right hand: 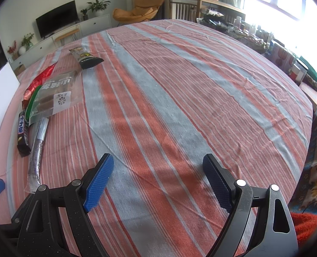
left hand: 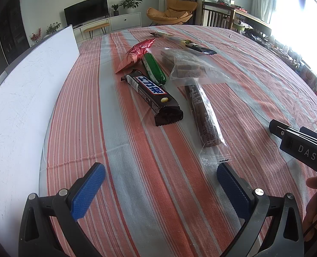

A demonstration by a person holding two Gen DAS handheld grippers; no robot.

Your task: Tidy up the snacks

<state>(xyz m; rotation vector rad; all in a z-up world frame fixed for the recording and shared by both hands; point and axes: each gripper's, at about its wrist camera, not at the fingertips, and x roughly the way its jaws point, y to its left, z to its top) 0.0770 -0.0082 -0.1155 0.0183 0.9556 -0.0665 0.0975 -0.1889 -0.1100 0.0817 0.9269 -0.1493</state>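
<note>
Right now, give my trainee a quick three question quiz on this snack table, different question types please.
1. True or false: the left gripper is shut on the Snickers bar.
2. Which snack lies partly on top of the long clear-wrapped brown bar? A) the red foil packet B) the clear bag of brown pieces C) the green-wrapped snack
3. Fill in: the right gripper hangs open over the bare striped ____.

Key: 1 false, both grippers are open and hold nothing. 2 B. 3 tablecloth.
</note>
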